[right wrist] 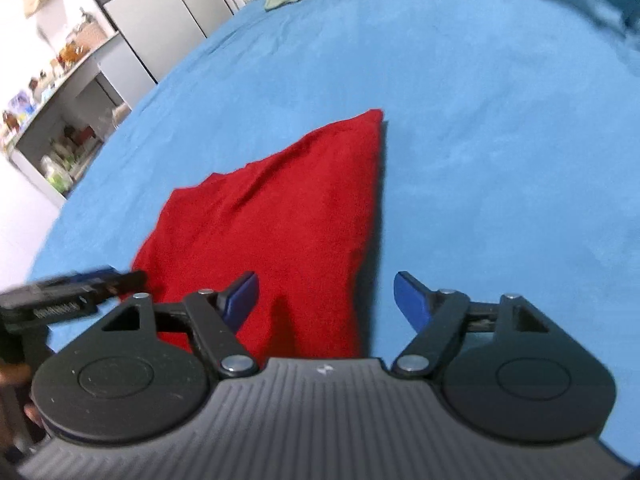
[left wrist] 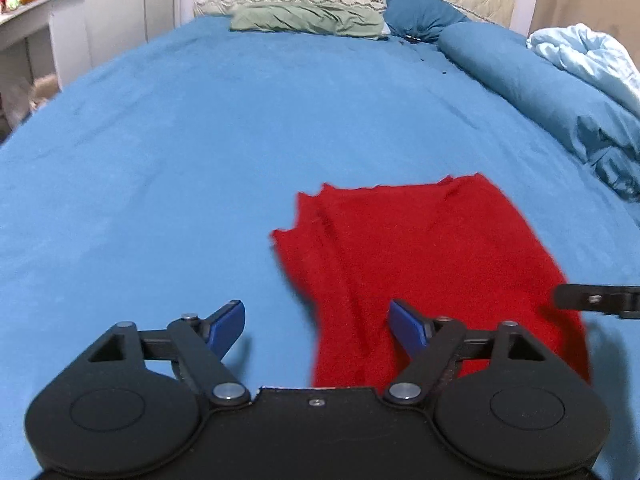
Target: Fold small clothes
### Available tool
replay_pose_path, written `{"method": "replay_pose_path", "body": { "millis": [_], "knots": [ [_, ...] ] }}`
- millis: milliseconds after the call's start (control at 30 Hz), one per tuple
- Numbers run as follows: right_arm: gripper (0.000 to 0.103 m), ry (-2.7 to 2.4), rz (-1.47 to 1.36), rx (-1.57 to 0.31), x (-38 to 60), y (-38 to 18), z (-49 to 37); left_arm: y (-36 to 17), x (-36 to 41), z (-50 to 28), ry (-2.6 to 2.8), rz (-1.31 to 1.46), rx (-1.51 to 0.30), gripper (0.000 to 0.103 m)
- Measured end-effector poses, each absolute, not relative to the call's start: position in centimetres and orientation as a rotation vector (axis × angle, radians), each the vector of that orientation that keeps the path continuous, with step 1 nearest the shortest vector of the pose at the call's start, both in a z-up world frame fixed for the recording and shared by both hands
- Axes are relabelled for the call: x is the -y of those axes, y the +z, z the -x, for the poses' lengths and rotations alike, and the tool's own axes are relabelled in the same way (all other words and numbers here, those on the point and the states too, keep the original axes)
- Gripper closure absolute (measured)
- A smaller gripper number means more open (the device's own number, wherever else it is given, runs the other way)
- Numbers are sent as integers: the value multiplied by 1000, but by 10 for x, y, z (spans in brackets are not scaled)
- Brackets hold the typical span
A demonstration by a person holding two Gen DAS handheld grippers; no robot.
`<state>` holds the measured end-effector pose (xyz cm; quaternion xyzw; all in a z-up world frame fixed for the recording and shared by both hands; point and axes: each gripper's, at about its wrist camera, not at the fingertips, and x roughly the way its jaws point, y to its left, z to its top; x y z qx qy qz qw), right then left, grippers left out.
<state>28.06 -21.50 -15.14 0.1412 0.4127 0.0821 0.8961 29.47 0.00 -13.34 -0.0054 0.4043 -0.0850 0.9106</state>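
A small red garment (left wrist: 424,264) lies flat on the blue bed sheet (left wrist: 180,160), with folds along its left side. My left gripper (left wrist: 316,322) is open and empty, low over the garment's near left edge; its right finger is above the cloth, its left finger above the sheet. In the right wrist view the garment (right wrist: 280,216) tapers to a far corner. My right gripper (right wrist: 326,298) is open and empty over the garment's near right edge. Each gripper shows at the edge of the other's view: the right one (left wrist: 596,300), the left one (right wrist: 72,288).
Rolled blue bedding (left wrist: 532,92) and a pale blue quilt (left wrist: 592,56) lie along the bed's right side. A green pillow (left wrist: 308,20) and a blue pillow (left wrist: 420,12) sit at the headboard. Shelves with small items (right wrist: 60,120) stand left of the bed.
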Motion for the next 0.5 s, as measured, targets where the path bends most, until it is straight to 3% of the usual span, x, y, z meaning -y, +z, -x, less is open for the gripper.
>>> {"method": "replay_pose_path", "body": {
  "millis": [267, 367, 500],
  "knots": [
    [4, 130, -189, -805, 227, -185, -240, -176, -21, -272, -155, -1, -810, 19],
    [4, 126, -222, -757, 228, -184, -237, -161, -20, -268, -148, -10, -796, 23],
    [4, 122, -172, -660, 218, -138, -203, -103, -17, -239, -141, -21, -713, 22]
  ]
}}
